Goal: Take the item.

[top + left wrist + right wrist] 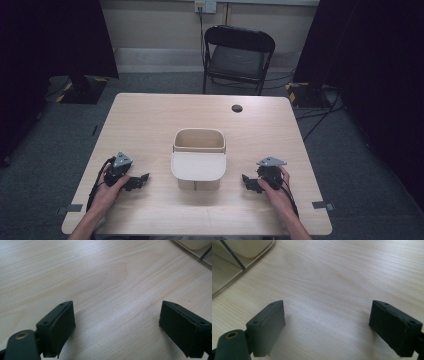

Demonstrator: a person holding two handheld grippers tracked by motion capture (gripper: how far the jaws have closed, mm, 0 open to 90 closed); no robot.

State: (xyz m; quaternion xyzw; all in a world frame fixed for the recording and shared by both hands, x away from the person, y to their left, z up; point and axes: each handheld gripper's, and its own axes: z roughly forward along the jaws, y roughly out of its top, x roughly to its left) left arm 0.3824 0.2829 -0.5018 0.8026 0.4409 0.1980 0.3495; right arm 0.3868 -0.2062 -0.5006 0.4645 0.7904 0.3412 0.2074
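Between our two hands: a beige bin (198, 160) stood at the middle of the counter (150, 115), its hinged front flap hanging toward us.
Bin's position: we saw it well apart from both grippers, roughly midway between them, a little farther from us than either hand.
Left gripper (141, 180): we rested it on the counter to the bin's left, its tip turned inward toward the bin.
Left fingers (60, 327): we held them wide apart with nothing between, bare wood under them in the left gripper view; a corner of the bin (197, 246) showed at that view's upper right.
Right gripper (247, 181): we rested it on the counter to the bin's right, likewise turned inward.
Right fingers (268, 326): we kept them spread wide and empty; the bin's edge and a thin dark rod (233, 255) sat at the upper left of the right gripper view.
Long axis: we judged the bin ran from us toward the folding chair (239, 55), so its long sides faced the two grippers.
Nearer hand: we could not call either one nearer; the layout looked symmetrical.
Coming move: we judged each gripper would have to travel inward and slightly forward to meet the bin's side.
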